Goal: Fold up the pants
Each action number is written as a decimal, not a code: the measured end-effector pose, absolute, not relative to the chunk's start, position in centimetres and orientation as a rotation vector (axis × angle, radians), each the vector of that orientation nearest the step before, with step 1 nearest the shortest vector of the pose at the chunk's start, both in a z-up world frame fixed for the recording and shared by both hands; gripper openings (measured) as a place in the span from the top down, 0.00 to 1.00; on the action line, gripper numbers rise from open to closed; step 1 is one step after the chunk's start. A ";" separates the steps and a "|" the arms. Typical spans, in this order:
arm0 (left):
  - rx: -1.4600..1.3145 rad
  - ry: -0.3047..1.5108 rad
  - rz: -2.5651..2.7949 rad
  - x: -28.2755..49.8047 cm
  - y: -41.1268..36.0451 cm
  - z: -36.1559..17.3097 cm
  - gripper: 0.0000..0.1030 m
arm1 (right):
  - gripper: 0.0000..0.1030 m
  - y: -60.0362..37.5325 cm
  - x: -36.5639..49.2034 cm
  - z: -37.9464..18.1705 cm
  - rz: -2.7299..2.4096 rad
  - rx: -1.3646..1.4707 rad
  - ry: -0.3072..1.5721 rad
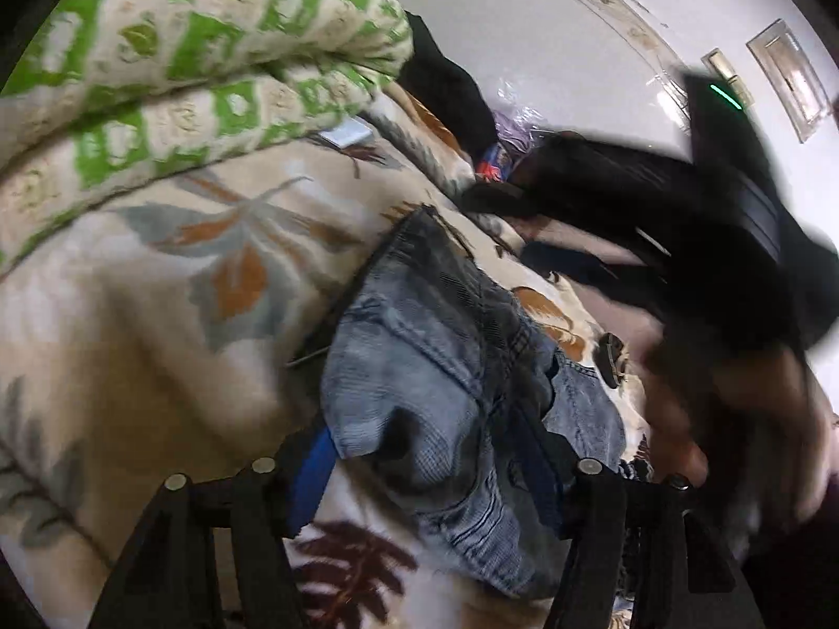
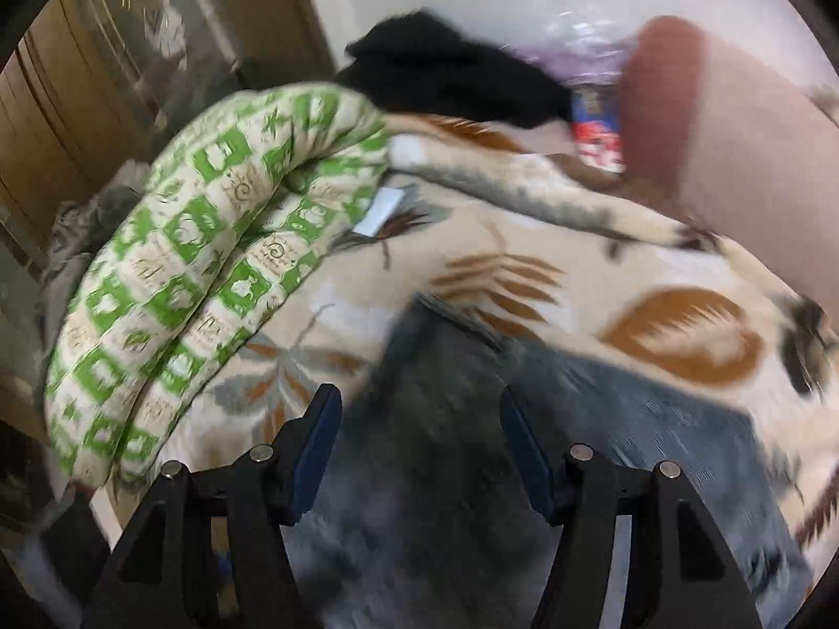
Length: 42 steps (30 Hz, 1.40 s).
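Blue-grey denim pants [image 1: 445, 367] lie bunched on a leaf-patterned cream blanket [image 1: 157, 314]. My left gripper [image 1: 427, 466] is open just above them, with folds of denim between its blue-padded fingers [image 1: 314, 466]. In the right wrist view the pants [image 2: 435, 472] lie blurred under my right gripper [image 2: 419, 445], which is open with its fingers [image 2: 314, 440] wide apart over the cloth. The right gripper and the hand holding it show blurred at the right of the left wrist view [image 1: 734, 262].
A rolled green-and-cream quilt [image 1: 183, 63] [image 2: 199, 262] lies along the blanket's far side. Black clothing [image 2: 451, 73], a plastic bag and a colourful packet [image 2: 598, 131] sit by the white wall. A maroon cushion [image 2: 734, 147] is at the right. A wooden door [image 2: 78, 78] stands at the left.
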<state>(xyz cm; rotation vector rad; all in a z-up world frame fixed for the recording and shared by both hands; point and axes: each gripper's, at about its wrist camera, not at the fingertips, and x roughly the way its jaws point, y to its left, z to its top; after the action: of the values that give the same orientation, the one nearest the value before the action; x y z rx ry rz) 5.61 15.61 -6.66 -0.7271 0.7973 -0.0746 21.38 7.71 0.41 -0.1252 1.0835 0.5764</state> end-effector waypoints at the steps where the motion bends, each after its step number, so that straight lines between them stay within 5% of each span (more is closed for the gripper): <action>1: -0.731 0.799 -0.076 5.8 15.6 -6.9 0.51 | 0.38 8.8 22.4 -0.3 0.572 -0.149 1.097; 5: -0.788 0.818 -0.084 6.3 16.0 -7.7 0.65 | 0.38 11.4 25.8 -3.1 0.542 -0.224 1.162; 12: -0.830 0.836 -0.077 6.7 16.3 -8.3 0.68 | 0.41 11.6 26.9 -6.9 0.488 -0.366 1.174; 13: -0.838 0.839 -0.074 6.8 16.5 -8.5 0.69 | 0.46 11.4 26.7 -6.8 0.488 -0.356 1.165; 15: -0.844 0.839 -0.075 6.8 16.7 -8.6 0.70 | 0.86 10.9 26.5 -6.4 0.477 -0.334 1.168; 16: -0.847 0.838 -0.077 6.8 16.7 -8.5 0.70 | 0.90 10.7 26.2 -6.1 0.451 -0.348 1.154; 30: -0.575 0.589 -0.275 3.9 11.6 -1.5 0.80 | 0.93 -1.8 18.2 6.9 0.382 -0.052 0.831; 42: -0.181 0.518 -0.652 -0.6 -7.4 2.5 0.81 | 0.93 -24.9 10.3 8.8 0.297 0.334 0.672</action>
<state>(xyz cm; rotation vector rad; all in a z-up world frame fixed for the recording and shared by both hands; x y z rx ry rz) -0.65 -7.42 2.54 -0.1808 0.5176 -0.6525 10.35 -24.93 8.78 0.3339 0.6719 0.2967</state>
